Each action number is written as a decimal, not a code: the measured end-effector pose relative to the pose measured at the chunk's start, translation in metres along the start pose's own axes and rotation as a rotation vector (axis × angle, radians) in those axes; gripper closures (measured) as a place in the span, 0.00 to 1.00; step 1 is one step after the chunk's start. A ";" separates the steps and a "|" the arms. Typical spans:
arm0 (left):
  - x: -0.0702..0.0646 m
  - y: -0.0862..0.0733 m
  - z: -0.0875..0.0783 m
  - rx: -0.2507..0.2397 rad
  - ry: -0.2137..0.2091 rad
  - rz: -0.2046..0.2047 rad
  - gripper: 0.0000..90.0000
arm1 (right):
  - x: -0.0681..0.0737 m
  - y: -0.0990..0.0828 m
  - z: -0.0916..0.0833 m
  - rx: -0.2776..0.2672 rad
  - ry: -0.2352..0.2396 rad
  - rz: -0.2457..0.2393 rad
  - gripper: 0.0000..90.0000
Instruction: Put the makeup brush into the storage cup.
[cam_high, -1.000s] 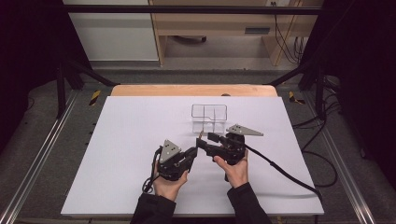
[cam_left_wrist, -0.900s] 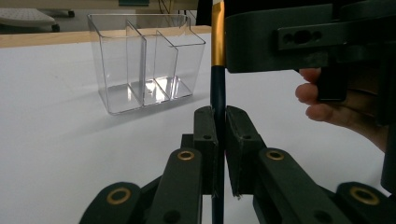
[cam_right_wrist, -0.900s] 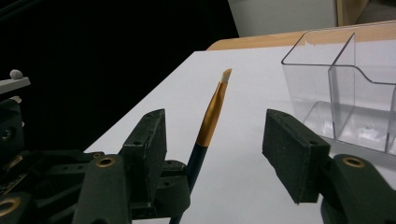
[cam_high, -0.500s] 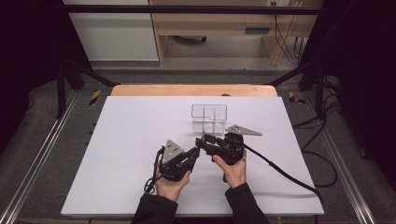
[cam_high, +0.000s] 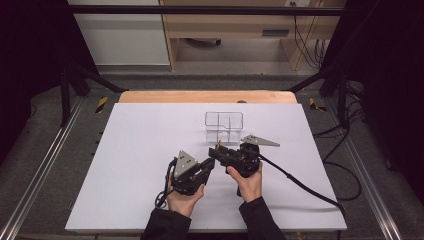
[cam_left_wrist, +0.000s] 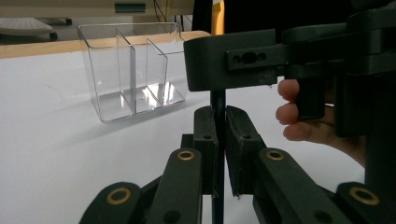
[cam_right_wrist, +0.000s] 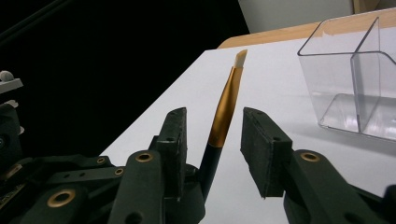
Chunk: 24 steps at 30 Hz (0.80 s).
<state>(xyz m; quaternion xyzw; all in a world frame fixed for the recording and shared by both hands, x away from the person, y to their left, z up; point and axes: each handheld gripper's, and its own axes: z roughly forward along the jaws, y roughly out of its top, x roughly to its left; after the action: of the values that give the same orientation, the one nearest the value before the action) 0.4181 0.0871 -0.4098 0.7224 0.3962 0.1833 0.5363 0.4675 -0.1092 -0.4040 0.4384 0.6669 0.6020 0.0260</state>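
A thin brush (cam_right_wrist: 226, 107) with a black handle, a gold ferrule and a pale tip stands upright between the two grippers. My left gripper (cam_left_wrist: 222, 140) is shut on its handle (cam_left_wrist: 217, 100). My right gripper (cam_right_wrist: 215, 119) reaches in from the side, and its jaws have just been closing around the ferrule. A gap still shows at one pad (cam_right_wrist: 261, 144). In the high view, the left gripper (cam_high: 209, 164) and right gripper (cam_high: 216, 151) meet at the brush (cam_high: 218, 146), near the table's middle front. A clear divided organizer (cam_high: 224, 125) stands just behind them.
The white table top (cam_high: 125, 165) is bare to the left and front. The organizer (cam_left_wrist: 135, 70) sits close beyond the brush, its compartments (cam_right_wrist: 355, 84) empty. The right gripper's cable (cam_high: 300, 182) trails off to the right front. A wooden edge (cam_high: 200, 96) runs along the back.
The right gripper's jaws have narrowed around the brush. Both hands and the left gripper have stayed in place.
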 end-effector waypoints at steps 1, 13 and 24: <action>0.000 0.000 0.000 0.001 0.000 0.000 0.92 | 0.000 0.000 0.000 -0.001 0.002 -0.003 0.69; -0.002 -0.001 0.000 -0.001 0.006 0.001 0.92 | 0.001 0.000 -0.001 -0.017 0.021 0.019 0.77; -0.001 -0.001 0.000 -0.003 0.011 0.000 0.92 | 0.000 0.000 -0.001 -0.014 0.030 0.034 0.84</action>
<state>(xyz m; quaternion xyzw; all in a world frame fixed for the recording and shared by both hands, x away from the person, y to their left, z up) 0.4170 0.0861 -0.4104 0.7207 0.3989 0.1878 0.5350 0.4670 -0.1094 -0.4034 0.4406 0.6552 0.6136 0.0089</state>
